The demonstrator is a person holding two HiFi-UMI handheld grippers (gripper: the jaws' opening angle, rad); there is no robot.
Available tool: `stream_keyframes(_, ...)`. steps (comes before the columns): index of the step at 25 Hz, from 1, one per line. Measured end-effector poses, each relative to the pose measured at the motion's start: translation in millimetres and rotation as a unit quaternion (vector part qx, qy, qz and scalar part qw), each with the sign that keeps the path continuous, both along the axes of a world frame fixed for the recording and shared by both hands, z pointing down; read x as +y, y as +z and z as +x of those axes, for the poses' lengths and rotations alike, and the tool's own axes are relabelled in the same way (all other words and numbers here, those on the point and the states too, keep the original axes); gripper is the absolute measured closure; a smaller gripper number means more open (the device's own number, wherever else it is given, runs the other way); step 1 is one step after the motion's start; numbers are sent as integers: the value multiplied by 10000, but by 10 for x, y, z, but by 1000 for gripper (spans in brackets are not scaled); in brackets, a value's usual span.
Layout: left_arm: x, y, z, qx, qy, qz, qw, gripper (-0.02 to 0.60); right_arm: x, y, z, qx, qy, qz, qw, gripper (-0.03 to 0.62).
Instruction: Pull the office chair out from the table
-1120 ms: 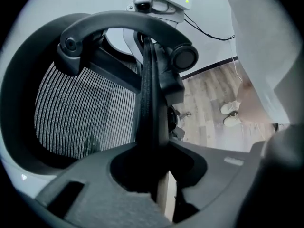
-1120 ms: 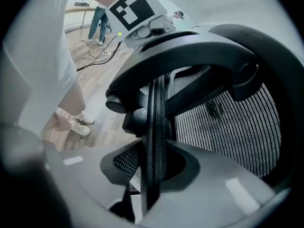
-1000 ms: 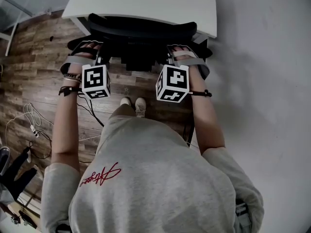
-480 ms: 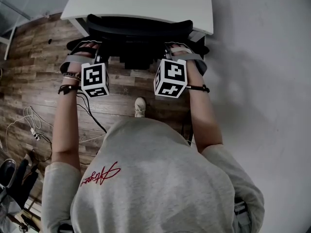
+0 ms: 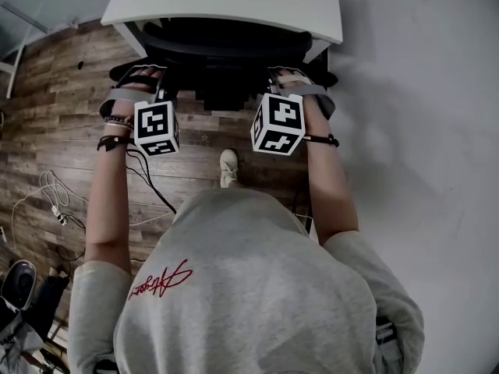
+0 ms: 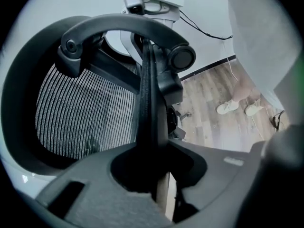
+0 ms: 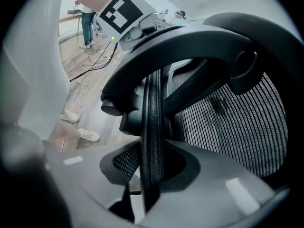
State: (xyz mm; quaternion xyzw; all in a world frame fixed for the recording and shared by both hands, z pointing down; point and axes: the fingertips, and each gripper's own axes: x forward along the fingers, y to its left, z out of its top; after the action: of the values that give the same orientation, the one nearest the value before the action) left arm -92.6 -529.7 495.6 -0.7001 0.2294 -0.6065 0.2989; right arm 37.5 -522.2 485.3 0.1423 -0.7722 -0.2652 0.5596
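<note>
Clamping office chair point(image 5: 226, 49): left tool point(image 6: 152, 175), right tool point(image 7: 151, 175); red sweatshirt script point(image 5: 160, 280) unreadable.

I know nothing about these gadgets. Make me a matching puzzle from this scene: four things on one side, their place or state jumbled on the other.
Things:
1. left tool
2. table
3. cables
4. shoe

Place or state:
a. loose on the wood floor, at the head view's left
b. white, at the head view's top
c. shut on the chair backrest, at its edge
d. pale, on the floor in the head view's middle

Pairs: 1-c, 2-b, 3-a, 4-d
</note>
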Motion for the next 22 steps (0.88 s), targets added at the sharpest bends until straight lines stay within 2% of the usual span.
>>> stream_keyframes(9,-50,90,3,-47,67,22,10000,511,-43,91,2,-27,37,53,10000,491)
stream_keyframes(22,7,165,-53,-35,71,-170,9998,508,23,163,-52,-34,105,-55,9999,491)
